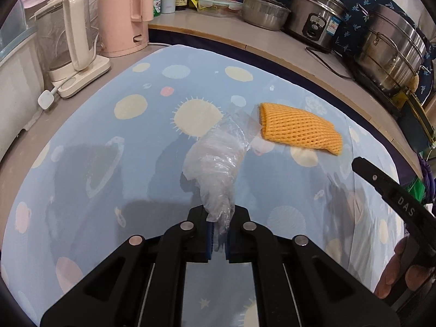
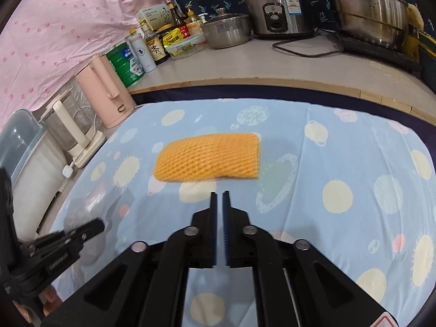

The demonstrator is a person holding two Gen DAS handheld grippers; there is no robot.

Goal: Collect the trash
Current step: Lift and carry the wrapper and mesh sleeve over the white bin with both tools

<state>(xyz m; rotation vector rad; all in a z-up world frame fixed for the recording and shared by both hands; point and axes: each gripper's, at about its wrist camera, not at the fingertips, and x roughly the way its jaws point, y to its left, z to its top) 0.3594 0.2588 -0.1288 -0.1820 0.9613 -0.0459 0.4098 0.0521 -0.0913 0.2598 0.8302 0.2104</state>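
On the blue spotted cloth (image 2: 340,147) over the worktop lies the orange foam net (image 2: 208,158), just ahead of our right gripper (image 2: 220,199), fingers nearly together and empty. Our left gripper (image 1: 219,234) pinches a crumpled plastic bag (image 1: 215,163), lifted for carrying away.

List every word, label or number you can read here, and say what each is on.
"DAS": on the right tongs' black arm.
One large Chinese character resembling "枣": brown sauce bottle label.
Embossed lettering on the left tongs' body: too blurred.
Green tin, rice cooker sticker, yellow packet: too small to read.
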